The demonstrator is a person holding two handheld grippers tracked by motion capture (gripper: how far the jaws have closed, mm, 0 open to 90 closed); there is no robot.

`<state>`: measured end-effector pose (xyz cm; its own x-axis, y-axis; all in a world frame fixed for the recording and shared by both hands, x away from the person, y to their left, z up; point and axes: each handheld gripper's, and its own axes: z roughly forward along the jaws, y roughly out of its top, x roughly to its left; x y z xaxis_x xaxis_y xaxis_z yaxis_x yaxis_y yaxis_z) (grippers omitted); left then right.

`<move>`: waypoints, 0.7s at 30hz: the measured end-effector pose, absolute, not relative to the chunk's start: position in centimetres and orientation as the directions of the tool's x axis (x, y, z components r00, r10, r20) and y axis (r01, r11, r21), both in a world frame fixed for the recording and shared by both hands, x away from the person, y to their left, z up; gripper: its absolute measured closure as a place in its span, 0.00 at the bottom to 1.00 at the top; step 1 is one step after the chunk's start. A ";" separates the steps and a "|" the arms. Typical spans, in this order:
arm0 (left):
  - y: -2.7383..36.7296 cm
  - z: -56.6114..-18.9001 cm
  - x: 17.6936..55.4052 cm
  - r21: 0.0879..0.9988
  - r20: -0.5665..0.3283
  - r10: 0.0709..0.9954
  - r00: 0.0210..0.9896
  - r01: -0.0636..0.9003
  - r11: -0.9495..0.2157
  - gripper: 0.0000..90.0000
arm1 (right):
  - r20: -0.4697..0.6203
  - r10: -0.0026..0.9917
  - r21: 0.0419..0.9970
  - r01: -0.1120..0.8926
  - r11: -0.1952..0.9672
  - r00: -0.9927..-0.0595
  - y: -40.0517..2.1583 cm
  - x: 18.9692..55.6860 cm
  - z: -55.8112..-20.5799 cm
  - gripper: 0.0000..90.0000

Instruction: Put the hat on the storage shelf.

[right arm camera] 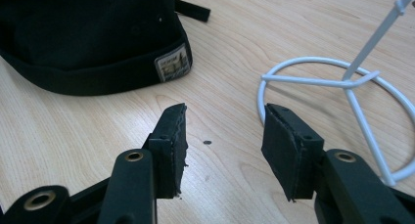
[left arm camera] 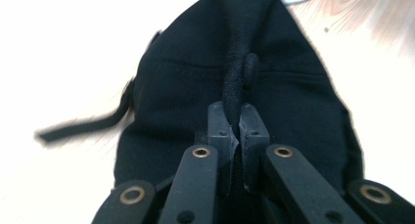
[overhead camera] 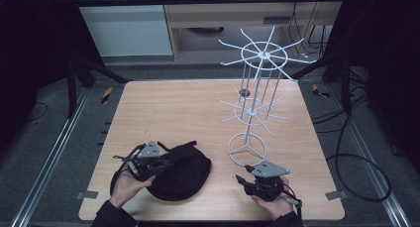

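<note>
One black cap [overhead camera: 181, 172] on the tabletop [overhead camera: 188, 113], one white wire rack [overhead camera: 255, 95] beside it, two tongs, left tongs [left arm camera: 234, 128] pinched on the cap's fabric fold, right tongs [right arm camera: 222, 145] wide apart, holding nothing

The far left of the counter [overhead camera: 163, 103] lies bare, so I could sweep across there freely. On the right the white wire rack [overhead camera: 257, 78] stands tall, its arms spreading wide and its ring base [right arm camera: 337, 82] just beside my right tongs [right arm camera: 222, 145]. The black cap [overhead camera: 181, 175] sits near the front edge, with a clear lane between it and the ring.
</note>
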<state>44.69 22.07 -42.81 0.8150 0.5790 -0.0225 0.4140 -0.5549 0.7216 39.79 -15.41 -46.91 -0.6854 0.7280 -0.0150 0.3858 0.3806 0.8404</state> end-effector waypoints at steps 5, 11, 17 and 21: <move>22.7 -41.8 44.0 0.775 -0.030 0.600 0.799 0.398 -0.490 0.96 | -0.015 0.739 0.844 0.388 0.371 -0.674 -16.0 39.8 -46.8 0.57; 23.4 -40.3 43.2 0.844 -0.045 0.646 0.762 0.375 -0.383 0.96 | -0.007 0.762 0.854 0.393 0.342 -0.647 -17.0 39.8 -46.5 0.57; 23.7 -39.1 42.4 0.900 -0.062 0.677 0.733 0.334 -0.279 0.96 | -0.013 0.792 0.859 0.399 0.322 -0.610 -18.4 39.9 -46.5 0.56; 24.1 -37.7 41.5 0.942 -0.083 0.697 0.712 0.283 -0.178 0.96 | -0.004 0.821 0.863 0.412 0.291 -0.571 -19.8 39.9 -46.4 0.55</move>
<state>41.49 24.14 -37.66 0.7119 0.6974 -0.0826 0.2833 -0.1776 0.9424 39.88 -19.79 -46.39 -0.5713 0.8207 -0.0043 0.4119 0.2912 0.8634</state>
